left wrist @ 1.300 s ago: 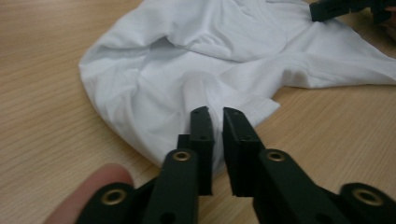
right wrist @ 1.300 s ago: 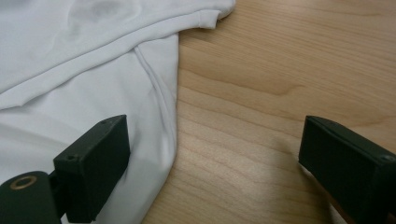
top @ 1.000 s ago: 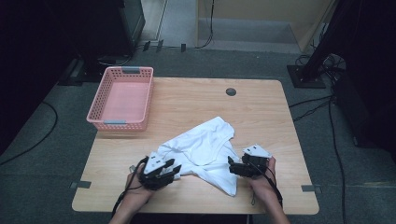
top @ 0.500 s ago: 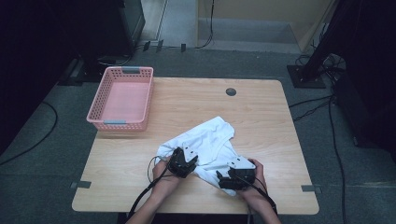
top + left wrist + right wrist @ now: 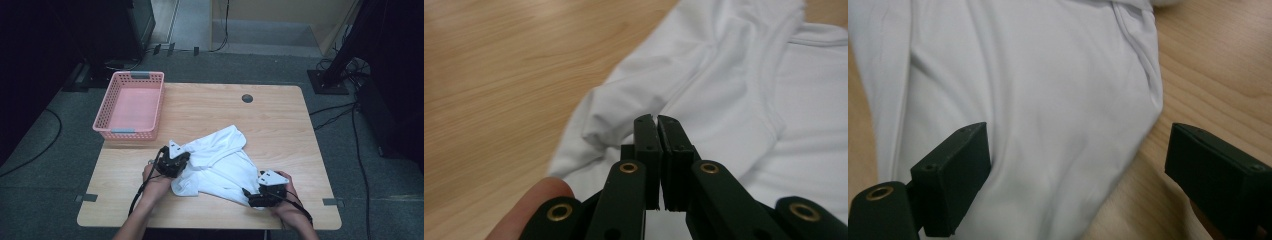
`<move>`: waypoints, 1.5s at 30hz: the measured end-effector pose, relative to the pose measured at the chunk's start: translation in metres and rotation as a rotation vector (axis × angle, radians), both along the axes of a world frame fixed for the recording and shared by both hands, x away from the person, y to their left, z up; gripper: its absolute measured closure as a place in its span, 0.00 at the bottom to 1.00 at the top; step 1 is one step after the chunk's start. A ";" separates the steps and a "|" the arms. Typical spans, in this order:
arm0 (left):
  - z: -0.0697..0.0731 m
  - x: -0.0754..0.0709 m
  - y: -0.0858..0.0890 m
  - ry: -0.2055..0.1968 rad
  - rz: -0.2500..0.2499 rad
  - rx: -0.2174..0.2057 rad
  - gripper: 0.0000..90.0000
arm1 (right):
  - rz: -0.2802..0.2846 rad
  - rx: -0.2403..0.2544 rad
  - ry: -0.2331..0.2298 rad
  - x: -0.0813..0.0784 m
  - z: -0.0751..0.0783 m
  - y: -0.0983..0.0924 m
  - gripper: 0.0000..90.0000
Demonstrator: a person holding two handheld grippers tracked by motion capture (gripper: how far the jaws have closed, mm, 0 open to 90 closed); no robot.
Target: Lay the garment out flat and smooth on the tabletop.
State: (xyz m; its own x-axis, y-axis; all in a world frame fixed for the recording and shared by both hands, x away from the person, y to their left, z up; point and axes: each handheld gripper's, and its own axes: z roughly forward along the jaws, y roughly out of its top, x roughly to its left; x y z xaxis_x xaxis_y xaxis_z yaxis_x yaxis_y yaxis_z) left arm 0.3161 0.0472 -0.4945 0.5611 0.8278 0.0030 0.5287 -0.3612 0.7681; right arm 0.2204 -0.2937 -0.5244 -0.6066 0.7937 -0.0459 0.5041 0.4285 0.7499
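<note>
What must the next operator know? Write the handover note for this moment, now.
Left gripper: shut, at the left edge of the white shirt; whether fabric is pinched cannot be told.
Right gripper: open, jaws either side of the shirt's near right corner, not gripping.
Shirt: crumpled, on the near half of the table.
Pink basket: at the far left corner, with nothing in it.
Done: both grippers brought to the shirt.
Left: probably close the right gripper on it, then handle the shirt.
</note>
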 end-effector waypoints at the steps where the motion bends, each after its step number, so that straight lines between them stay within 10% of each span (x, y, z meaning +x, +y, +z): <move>1: 0.000 0.004 0.006 -0.002 0.014 0.000 1.00 | 0.015 0.008 0.006 -0.002 0.000 -0.005 0.12; 8: 0.005 0.013 0.025 -0.012 0.066 -0.034 0.88 | 0.033 0.011 0.029 -0.010 0.000 -0.032 0.12; 14: 0.012 -0.018 0.001 -0.061 -0.075 -0.033 0.82 | -0.021 0.119 -0.018 -0.004 0.017 -0.032 0.24; 21: -0.002 -0.037 -0.032 -0.016 -0.199 0.024 0.86 | -0.010 0.120 -0.066 0.019 0.032 0.004 0.54; 33: -0.017 -0.026 -0.046 0.029 -0.154 0.063 0.82 | -0.172 0.012 -0.048 0.089 0.014 0.059 0.64; 37: -0.014 -0.026 -0.041 0.015 -0.149 0.024 0.98 | -0.154 -0.013 -0.022 0.098 0.008 0.061 0.93; 45: -0.002 -0.030 -0.026 0.050 -0.169 -0.134 0.99 | -0.119 0.053 -0.001 0.083 0.010 0.051 0.96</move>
